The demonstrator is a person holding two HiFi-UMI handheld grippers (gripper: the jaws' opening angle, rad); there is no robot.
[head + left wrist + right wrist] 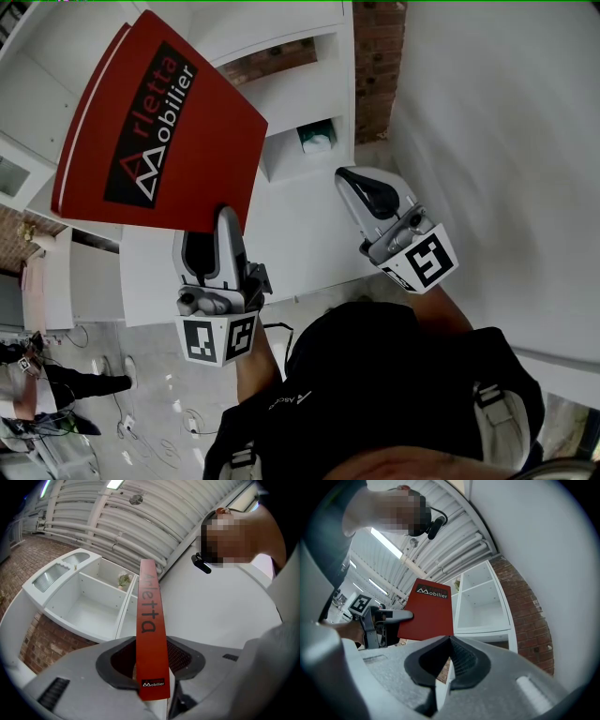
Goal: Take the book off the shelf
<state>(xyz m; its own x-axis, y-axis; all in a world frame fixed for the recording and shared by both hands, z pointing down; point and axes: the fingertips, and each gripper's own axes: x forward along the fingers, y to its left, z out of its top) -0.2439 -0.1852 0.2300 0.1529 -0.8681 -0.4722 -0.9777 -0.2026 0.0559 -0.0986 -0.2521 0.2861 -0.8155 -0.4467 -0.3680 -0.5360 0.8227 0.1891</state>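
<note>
A red book (159, 131) with "Arletta Mobilier" on its cover is out in the air, in front of the white shelf unit (300, 94). My left gripper (217, 220) is shut on its lower edge. In the left gripper view the book's red spine (151, 620) stands upright between the jaws of the left gripper (151, 644), with the shelf unit (84, 602) behind it. My right gripper (361, 187) hangs to the right of the book, shut and holding nothing. From the right gripper (450, 641) I see the book (429, 613), the left gripper (379, 620) below it and the shelf unit (480, 602).
A small green object (317, 139) lies in one shelf compartment; the other compartments in view look bare. A brick wall (380, 56) stands behind the shelf and a white wall (506, 141) to the right. Another person (56, 389) and cables are on the floor at lower left.
</note>
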